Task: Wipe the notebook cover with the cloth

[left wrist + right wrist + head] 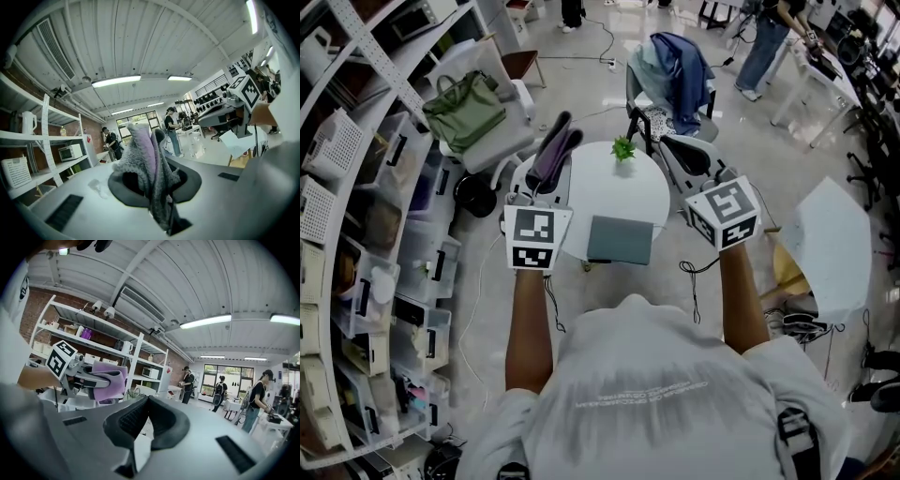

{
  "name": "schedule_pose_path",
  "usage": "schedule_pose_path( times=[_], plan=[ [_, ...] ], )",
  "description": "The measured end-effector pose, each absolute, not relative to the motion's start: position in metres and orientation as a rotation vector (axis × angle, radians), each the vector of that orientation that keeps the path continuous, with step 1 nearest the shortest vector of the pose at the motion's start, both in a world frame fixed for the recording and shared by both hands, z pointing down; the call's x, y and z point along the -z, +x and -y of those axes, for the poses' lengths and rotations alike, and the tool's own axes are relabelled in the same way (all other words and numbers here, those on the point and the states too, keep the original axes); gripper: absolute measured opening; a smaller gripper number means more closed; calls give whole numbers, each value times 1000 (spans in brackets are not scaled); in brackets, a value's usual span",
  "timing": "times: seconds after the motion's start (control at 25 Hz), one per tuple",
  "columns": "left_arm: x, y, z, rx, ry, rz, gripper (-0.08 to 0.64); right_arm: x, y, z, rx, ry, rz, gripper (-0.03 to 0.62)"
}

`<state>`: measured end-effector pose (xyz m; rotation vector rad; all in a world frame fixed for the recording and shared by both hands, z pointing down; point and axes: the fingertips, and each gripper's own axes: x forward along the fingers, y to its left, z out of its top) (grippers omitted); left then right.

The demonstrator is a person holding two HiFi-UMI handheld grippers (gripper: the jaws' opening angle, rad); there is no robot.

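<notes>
Left gripper (pixel 151 143) pinches the grey-purple cloth (pixel 137 161), held up at centre frame. Right gripper (pixel 146 401) jaws pressed together, nothing between. Notebook (pixel 620 240) lies flat on the round white table (pixel 605 187), mid-frame.

The round white table (pixel 609 187) lies bare between the grey notebook (pixel 620 239) at its near edge and the small green plant (pixel 623 147), the only upright thing on it, at its far edge. Beyond, a white chair (pixel 508 141) bearing a green bag (pixel 465 110) stands upper left, and a hung blue jacket (pixel 675 66) top centre. Shelving (pixel 370 52) walls the frame's left.
</notes>
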<state>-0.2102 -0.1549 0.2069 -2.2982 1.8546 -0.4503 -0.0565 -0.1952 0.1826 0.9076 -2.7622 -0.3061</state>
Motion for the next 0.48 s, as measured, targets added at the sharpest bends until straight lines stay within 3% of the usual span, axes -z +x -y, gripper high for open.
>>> schedule_pose_path(
  times=[0.48],
  plan=[
    [-218, -212, 161, 469, -2316, -1869, 52, -196, -57, 201, 238, 890, 2772, 2]
  ],
)
